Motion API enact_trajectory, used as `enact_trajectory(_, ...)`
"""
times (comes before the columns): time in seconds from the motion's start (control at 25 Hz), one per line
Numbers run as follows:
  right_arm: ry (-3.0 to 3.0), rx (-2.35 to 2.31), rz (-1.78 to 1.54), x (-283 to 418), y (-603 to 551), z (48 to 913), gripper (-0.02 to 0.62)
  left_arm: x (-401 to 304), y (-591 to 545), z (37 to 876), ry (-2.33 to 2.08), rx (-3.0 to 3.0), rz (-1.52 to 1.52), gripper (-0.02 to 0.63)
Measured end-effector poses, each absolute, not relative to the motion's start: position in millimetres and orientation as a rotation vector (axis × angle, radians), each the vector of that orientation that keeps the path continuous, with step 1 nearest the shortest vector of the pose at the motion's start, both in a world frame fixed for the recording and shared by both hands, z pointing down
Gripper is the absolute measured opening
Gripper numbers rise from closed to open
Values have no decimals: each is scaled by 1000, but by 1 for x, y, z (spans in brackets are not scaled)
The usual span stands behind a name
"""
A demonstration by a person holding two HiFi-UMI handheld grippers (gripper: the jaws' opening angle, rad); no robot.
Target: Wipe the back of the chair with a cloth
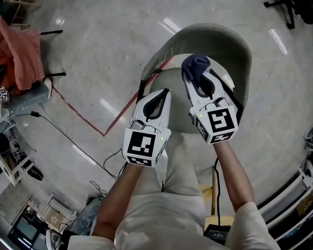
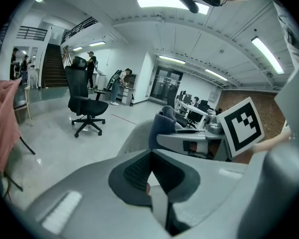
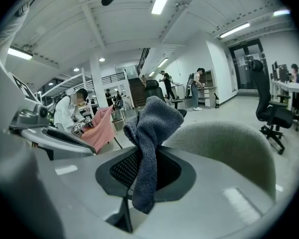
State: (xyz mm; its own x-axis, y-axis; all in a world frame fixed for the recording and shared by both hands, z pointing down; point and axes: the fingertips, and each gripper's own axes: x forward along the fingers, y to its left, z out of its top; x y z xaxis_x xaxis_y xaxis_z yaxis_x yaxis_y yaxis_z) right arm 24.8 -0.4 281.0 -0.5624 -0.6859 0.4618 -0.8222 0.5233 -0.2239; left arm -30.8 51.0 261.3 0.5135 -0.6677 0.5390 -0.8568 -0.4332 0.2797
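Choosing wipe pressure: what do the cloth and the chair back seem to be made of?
The cloth looks like soft blue-grey terry or microfibre: fuzzy nap, limp folds. The chair back is matte pale grey, finely speckled like woven upholstery, though moulded plastic cannot be ruled out.

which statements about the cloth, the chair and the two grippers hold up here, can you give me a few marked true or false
1. The right gripper is shut on a dark cloth. True.
2. The left gripper also holds a cloth. False: its jaws are together with nothing between them.
3. The chair in front of the person is black. False: it is pale grey.
4. A pink fabric hangs off to the person's left. True.
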Motion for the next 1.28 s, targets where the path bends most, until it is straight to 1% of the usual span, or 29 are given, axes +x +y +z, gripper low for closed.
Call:
enact_trajectory(0.4,-2433,1207,586,21,-17,316,84,-23,37,281,-1224,2268,488,0)
enact_trajectory(0.88,-2404,1195,572,12,-44,340,84,-33,23,292,-1247,2251,487,0)
enact_trajectory(1.28,-2401,1167,574,7,-71,354,84,-23,12,300,-1242,2239,485,0)
